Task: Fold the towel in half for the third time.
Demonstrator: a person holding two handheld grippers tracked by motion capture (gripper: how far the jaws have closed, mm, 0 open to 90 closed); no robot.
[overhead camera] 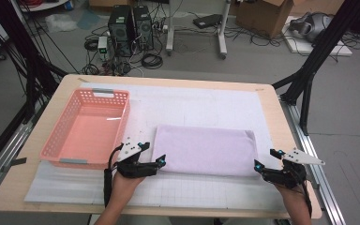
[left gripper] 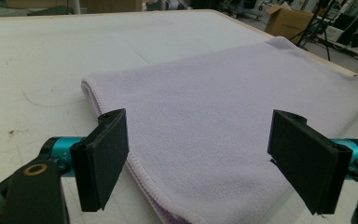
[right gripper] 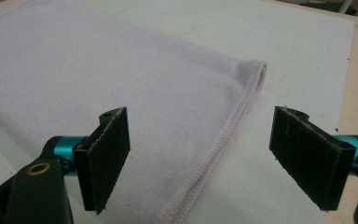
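Towel (overhead camera: 205,150) folded; basket (overhead camera: 88,129) beside it in high view.

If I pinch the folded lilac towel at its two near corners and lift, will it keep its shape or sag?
The towel will probably sag between the left gripper and right gripper: it is soft terry lying flat. Its folded layers, visible at the rounded edge, may slide apart unless each pinch catches them all. It looks light, and unlikely to slip from the pads.

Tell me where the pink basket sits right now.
In the high view the pink basket sits on the table's left side, just left of the folded lilac towel and beyond the left gripper.
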